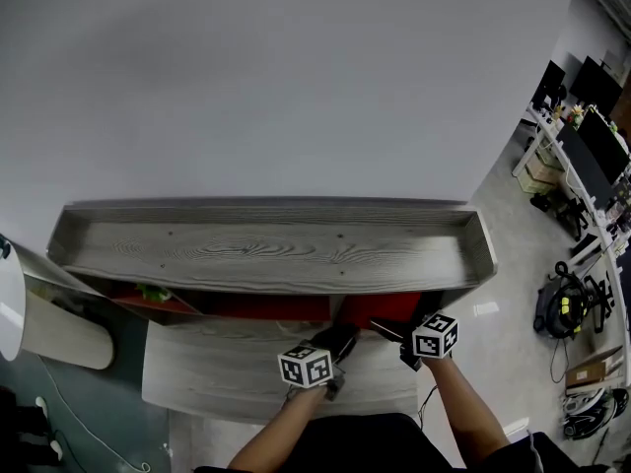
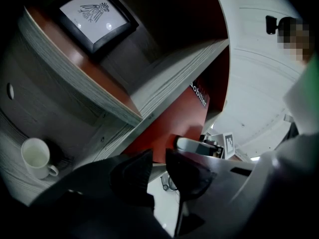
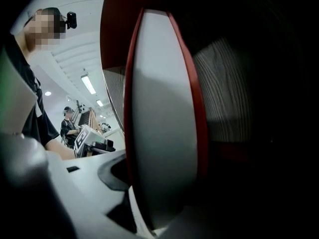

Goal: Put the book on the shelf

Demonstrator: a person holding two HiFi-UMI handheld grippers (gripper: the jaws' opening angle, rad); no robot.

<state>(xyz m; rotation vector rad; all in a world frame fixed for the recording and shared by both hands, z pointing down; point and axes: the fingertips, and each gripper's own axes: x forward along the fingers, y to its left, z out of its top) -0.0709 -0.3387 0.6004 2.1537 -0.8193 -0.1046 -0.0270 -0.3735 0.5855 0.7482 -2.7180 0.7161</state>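
The red book, its white page edge facing me, stands between my right gripper's jaws. One finger lies against its cover; the other is lost in the dark, so the grip is unclear. In the head view the book sits under the grey shelf top, with the right gripper at it. My left gripper is just to its left. Its jaws stand a narrow gap apart with nothing between them, in front of the book's cover.
On a lower shelf stand a white mug and a framed picture. A grey ledge juts out below the shelf. Desks with monitors and floor equipment are at the right.
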